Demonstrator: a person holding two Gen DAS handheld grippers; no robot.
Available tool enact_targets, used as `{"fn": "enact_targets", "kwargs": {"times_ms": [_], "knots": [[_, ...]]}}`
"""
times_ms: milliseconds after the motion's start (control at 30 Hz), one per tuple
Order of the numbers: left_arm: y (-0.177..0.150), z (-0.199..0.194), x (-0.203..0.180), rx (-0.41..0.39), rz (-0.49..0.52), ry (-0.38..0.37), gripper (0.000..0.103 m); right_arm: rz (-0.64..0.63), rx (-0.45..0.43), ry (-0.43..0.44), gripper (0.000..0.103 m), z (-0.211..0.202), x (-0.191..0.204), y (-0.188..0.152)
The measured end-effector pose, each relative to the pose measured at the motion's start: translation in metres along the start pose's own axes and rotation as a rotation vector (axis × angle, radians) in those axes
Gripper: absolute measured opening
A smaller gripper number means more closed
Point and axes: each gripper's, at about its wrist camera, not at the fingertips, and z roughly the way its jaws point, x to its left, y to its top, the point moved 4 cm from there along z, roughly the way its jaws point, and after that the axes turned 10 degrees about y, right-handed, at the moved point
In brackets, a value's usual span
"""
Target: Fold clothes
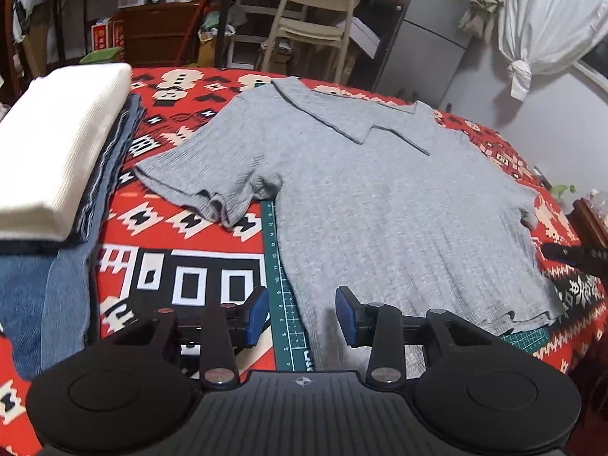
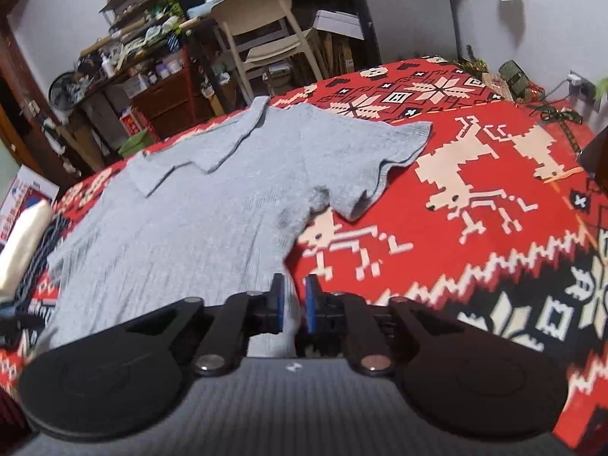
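Cluttered room behind: dark shelving, a cream slatted chair [image 1: 315, 11], a knotted white curtain [image 1: 547, 19].

Work surface: red patterned blanket with cream and black motifs [image 2: 475, 190], spread over the whole table.

Task item: grey ribbed short-sleeved collared shirt [image 1: 380, 197], lying flat on the blanket, collar at the far side, hem towards me. One sleeve spreads out to each side. It lies straight ahead of both my tools.

Under the shirt: green cutting mat with a white ruler scale [image 1: 281, 304], only its edge strip showing beside the shirt's left side.

Stack at my far left: folded white ribbed garment [image 1: 64, 144] on top of folded blue denim clothes [image 1: 53, 288], apart from the grey shirt.

My left gripper [image 1: 302, 313]: blue pads moderately apart, over the shirt's near left edge where it meets the mat strip. Nothing is pinched; the cloth lies below the gap.

My right gripper [image 2: 294, 298]: blue pads narrow, set at the shirt's near right edge. A strip of grey fabric sits between them; whether the pads actually press it I cannot tell, as the picture is blurred there.
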Motion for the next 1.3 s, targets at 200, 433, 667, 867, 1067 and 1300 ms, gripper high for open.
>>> {"fn": "enact_targets", "kwargs": {"times_ms": [200,433,667,867,1067,1300], "knots": [[-0.005,-0.006,0.002,-0.003,-0.014,-0.009,0.038,0.131,-0.016,0.009,0.019,0.03,-0.016,0.024],[-0.007,-0.004,-0.004,0.007,0.013,-0.009,0.038,-0.016,0.036,-0.059,0.018,0.052,0.005,0.018],[-0.007,-0.004,0.0,0.005,-0.008,-0.005,0.038,-0.234,0.07,-0.17,0.0,0.056,0.026,0.012],[-0.006,-0.003,0.009,0.015,-0.045,0.0,0.038,-0.192,0.062,-0.21,0.0,0.046,0.002,0.018],[-0.007,-0.007,0.012,0.018,-0.043,-0.004,0.034,-0.185,0.049,-0.188,0.008,0.042,0.002,0.017],[-0.01,-0.01,0.018,0.037,-0.083,-0.032,0.034,-0.101,0.002,-0.106,0.012,0.0,0.004,0.003]]}}
